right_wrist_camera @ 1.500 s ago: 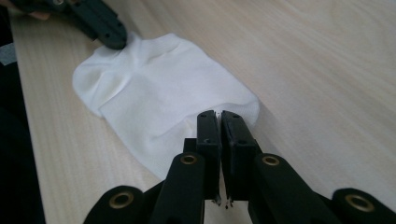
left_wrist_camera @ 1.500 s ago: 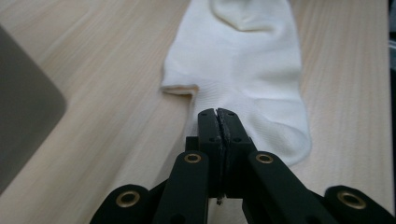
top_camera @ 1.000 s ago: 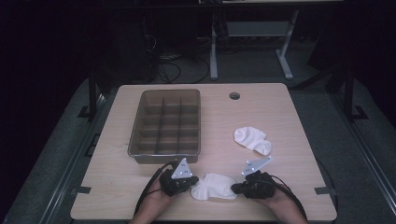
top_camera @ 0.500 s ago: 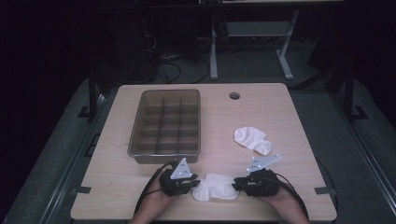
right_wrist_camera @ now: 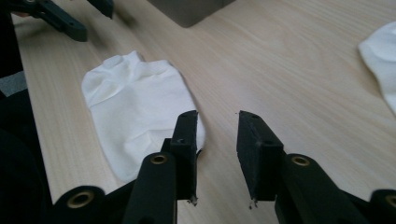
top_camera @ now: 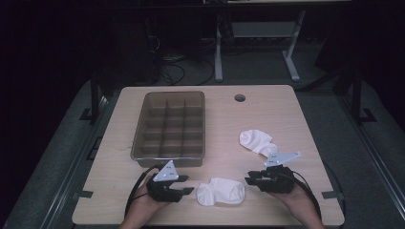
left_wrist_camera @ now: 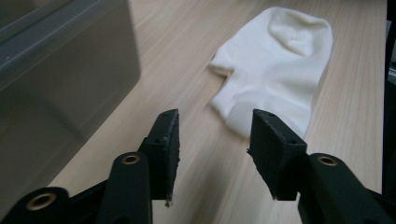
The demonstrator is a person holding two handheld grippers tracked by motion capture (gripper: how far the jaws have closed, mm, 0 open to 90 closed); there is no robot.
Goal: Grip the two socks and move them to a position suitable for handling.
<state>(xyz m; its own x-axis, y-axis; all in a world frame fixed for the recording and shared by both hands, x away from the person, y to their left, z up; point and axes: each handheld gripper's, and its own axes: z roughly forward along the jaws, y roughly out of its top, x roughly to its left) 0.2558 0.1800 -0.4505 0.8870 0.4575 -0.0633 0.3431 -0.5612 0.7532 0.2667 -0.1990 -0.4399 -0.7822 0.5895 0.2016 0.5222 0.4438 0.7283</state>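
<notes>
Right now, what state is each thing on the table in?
Near sock: folded, lying flat between the grippers, held by neither.
Far sock: crumpled, lying loose.
Divided bin: upright, compartments empty.
Left gripper: fingers just opened, nothing between them.
Right gripper: fingers just opened, nothing between them.

A light wooden table (top_camera: 267, 114) stands on dark grey carpet (top_camera: 71, 143). Behind it the room is dim. A white-legged desk frame (top_camera: 218, 57) and loose cables (top_camera: 167, 71) sit in shadow.
</notes>
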